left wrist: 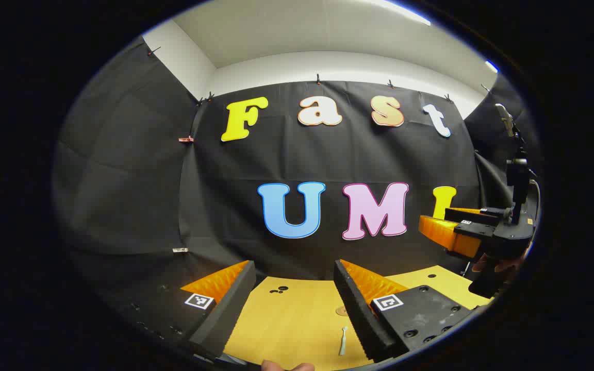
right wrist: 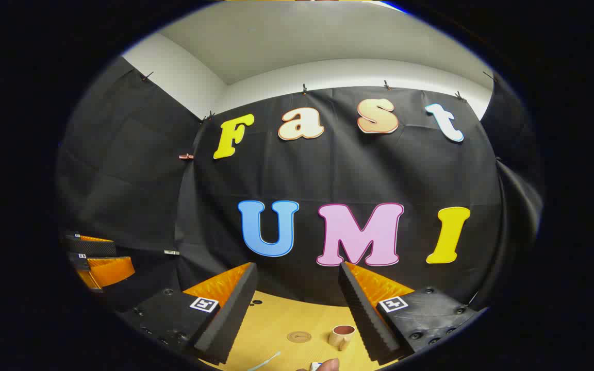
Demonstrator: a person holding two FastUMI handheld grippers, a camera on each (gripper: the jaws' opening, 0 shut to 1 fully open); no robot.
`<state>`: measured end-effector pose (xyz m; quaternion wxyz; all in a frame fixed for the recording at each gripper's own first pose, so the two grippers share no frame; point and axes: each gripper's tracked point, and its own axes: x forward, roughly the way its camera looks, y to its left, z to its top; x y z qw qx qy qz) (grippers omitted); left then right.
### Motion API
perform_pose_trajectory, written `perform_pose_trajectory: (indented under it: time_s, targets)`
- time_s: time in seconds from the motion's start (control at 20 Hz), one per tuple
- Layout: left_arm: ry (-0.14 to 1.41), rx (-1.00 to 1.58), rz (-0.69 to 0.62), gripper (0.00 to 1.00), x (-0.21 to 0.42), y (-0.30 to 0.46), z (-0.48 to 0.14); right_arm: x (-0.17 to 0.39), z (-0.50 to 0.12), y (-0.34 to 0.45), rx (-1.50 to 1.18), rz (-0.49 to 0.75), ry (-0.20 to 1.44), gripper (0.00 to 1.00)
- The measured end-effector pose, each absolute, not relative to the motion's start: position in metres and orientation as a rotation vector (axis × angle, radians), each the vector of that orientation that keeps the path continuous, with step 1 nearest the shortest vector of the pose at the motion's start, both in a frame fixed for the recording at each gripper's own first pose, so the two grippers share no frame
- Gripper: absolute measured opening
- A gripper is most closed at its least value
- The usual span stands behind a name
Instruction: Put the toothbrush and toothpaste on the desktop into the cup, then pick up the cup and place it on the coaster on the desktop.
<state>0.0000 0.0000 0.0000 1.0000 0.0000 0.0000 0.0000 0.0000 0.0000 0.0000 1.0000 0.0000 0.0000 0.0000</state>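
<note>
In the left gripper view my left gripper (left wrist: 294, 304) is held open above the yellow desktop (left wrist: 286, 330), with nothing between its fingers. A pale toothbrush (left wrist: 343, 341) lies on the desk just inside its right finger, and part of the round coaster (left wrist: 342, 311) peeks out beside that finger. The right gripper (left wrist: 444, 226) hangs in the air at the far right, held by a hand. In the right gripper view my right gripper (right wrist: 297, 304) is open over the desk. Below it sit the brown coaster (right wrist: 299, 336), a beige cup (right wrist: 342, 336) and the toothbrush (right wrist: 265, 361).
The desktop's (right wrist: 276, 324) far edge meets the black cloth wall close behind the objects. Small holes (left wrist: 278, 290) mark the desk near the back. The left gripper (right wrist: 96, 257) hovers at the far left of the right gripper view. A fingertip (right wrist: 328, 365) shows at the bottom edge.
</note>
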Motion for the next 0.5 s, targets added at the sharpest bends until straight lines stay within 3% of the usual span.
perform_pose_trajectory:
  time_s: [0.5]
  targets:
    - [-0.008, -0.023, -0.057, 0.96, 0.029, -0.019, -0.001, -0.01, 0.006, -0.028, -0.005, -0.071, -0.02, 0.96]
